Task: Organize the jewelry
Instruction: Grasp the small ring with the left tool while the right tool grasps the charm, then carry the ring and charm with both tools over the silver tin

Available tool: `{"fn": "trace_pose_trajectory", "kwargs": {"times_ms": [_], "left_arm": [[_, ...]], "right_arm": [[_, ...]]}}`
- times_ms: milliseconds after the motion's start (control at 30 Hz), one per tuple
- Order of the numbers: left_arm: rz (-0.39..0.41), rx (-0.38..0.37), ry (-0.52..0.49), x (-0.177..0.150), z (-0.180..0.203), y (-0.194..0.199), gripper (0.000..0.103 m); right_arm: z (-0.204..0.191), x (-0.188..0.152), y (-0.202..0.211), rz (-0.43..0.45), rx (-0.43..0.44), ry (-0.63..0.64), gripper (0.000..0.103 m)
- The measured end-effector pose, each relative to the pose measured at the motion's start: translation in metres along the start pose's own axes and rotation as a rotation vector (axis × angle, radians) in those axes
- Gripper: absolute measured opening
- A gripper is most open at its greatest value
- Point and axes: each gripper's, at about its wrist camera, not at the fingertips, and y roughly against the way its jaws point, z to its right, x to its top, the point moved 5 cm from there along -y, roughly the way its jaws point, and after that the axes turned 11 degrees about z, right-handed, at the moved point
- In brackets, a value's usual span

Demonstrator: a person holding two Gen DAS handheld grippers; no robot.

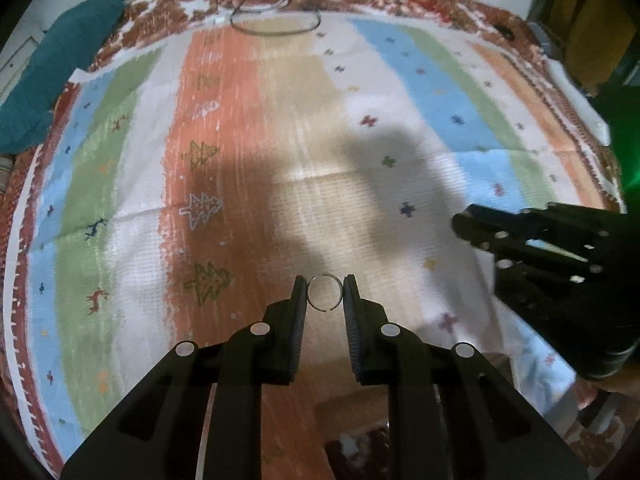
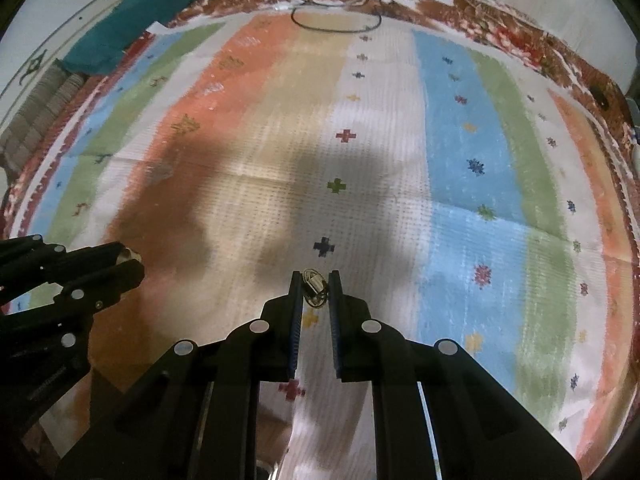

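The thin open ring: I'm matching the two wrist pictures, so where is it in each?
Left wrist: ring low centre, pinched between the left gripper tips.
Right wrist: only a pale glint at that gripper's tips, far left; not surely the ring.
Shared landmark: teal cloth, upper left in both.

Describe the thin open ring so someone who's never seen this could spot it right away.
Start from the big striped cloth with tiny crosses and trees covering the surface. Near its beige middle stripe, the left hand-held gripper pinches the thin ring between its fingertips. It is a bare silvery wire circle with a gap on its lower side, unlike the chunkier dark-and-gold piece in the right hand-held gripper.
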Motion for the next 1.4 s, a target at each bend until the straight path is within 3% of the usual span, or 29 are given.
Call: {"fn": "trace_pose_trajectory", "kwargs": {"times_ms": [367, 1400], "left_arm": [[0.065, -0.034, -0.005, -0.009, 0.015, 0.041, 0.018], [0.128, -0.072, -0.022, -0.037, 0.032, 0.082, 0.018]], "right_arm": [[-0.006, -0.014, 0.025, 0.027, 0.012, -0.007, 0.013], [-0.024, -0.036, 0.081, 0.101, 0.065, 0.005, 0.013]]}}
